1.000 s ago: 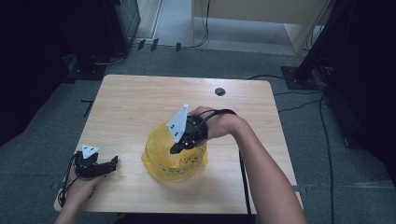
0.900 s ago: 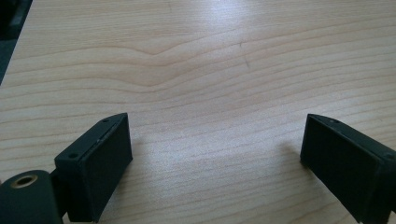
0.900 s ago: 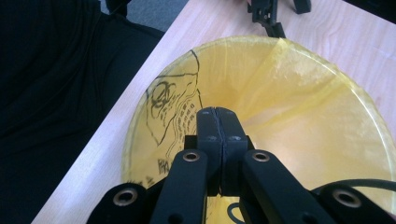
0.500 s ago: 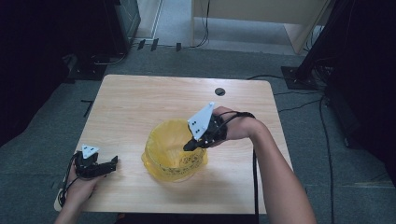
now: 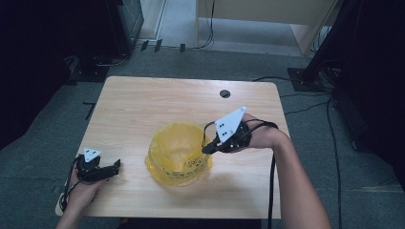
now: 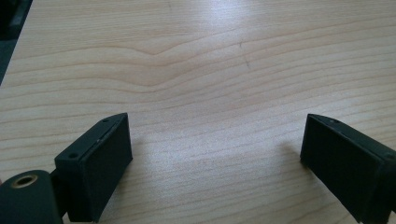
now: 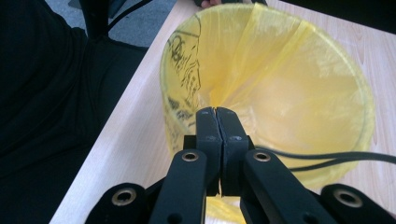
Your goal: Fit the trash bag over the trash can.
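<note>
A yellow plastic bag lines a round bin (image 5: 179,152) standing in the middle of the wooden table (image 5: 157,100). In the right gripper view the bag (image 7: 289,88) gapes wide, with black print on its left wall. My right gripper (image 5: 207,150) hovers at the bin's right rim, pointing left over the opening. Its jaws are pressed together (image 7: 216,111), and I see no film between them. At the front left corner my left gripper (image 5: 115,166) rests low on the table, held in a hand. It stands open (image 6: 215,135) over bare wood.
A small dark round hole or grommet (image 5: 224,93) sits near the table's far edge. A black cable (image 7: 336,156) trails across the bin's near rim from the right gripper. Grey carpet, cables and dark equipment stands surround the table.
My right gripper has drawn out of the bin's middle and moved right to its right rim. The left gripper has stayed put.
</note>
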`<state>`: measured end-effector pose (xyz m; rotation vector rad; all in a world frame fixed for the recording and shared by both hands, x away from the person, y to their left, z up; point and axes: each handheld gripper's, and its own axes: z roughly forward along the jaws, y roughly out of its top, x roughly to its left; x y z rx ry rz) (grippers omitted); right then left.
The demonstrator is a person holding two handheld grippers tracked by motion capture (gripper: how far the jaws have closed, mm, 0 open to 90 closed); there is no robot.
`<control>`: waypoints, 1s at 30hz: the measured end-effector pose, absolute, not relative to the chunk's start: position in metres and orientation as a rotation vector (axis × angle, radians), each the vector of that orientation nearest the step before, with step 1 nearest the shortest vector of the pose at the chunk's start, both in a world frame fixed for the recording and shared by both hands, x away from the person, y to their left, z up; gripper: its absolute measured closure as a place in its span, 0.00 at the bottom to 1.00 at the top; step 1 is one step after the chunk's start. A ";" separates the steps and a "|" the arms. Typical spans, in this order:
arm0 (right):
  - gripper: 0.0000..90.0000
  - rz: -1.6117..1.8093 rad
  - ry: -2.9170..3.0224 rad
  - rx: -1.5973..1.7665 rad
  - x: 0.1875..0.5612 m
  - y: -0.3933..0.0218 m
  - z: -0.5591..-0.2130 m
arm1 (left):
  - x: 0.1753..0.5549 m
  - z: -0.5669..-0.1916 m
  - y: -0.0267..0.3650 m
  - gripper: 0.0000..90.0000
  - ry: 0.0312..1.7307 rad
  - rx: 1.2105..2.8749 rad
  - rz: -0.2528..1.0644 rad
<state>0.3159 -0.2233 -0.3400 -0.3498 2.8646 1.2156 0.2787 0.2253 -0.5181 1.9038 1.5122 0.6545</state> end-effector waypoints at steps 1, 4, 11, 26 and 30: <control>0.99 1.220 2.869 -0.337 0.314 -0.228 -0.343 | 0.279 -0.518 0.225 0.09 1.513 1.901 0.654; 0.99 1.225 2.874 -0.319 0.312 -0.235 -0.347 | 0.279 -0.518 0.225 0.09 1.513 1.900 0.654; 1.00 1.230 2.919 -0.327 0.302 -0.250 -0.357 | 0.279 -0.518 0.225 0.09 1.513 1.901 0.655; 0.91 1.322 2.926 -0.239 0.280 -0.282 -0.388 | 0.279 -0.518 0.225 0.09 1.512 1.901 0.655; 0.81 1.351 2.917 -0.200 0.274 -0.289 -0.400 | 0.279 -0.518 0.225 0.09 1.512 1.901 0.655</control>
